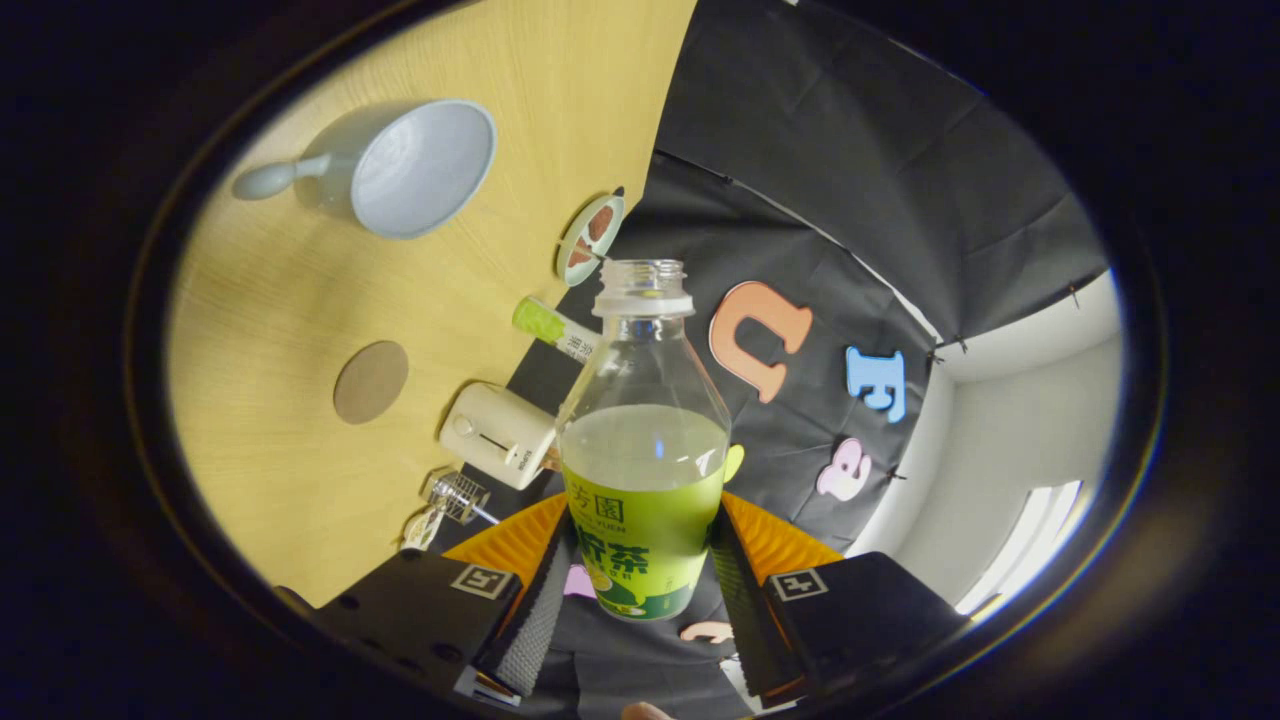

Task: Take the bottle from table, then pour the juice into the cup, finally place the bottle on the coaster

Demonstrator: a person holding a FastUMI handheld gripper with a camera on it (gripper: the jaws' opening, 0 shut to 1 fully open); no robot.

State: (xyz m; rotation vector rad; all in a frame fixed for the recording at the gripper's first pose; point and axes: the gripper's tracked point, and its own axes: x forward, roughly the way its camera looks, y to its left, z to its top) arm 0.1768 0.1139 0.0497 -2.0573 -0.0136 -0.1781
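The gripper [640,575] pinches the uncapped bottle [642,450] by its label, tipped sideways, well apart from the cup [425,168]; tilting further before reaching it risks juice spilling onto the table [290,330].

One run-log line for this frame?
phase: bottle lifted, tilted | gripper: jaws shut on bottle | cap: off | juice: in bottle | cup: looks empty | coaster: bare
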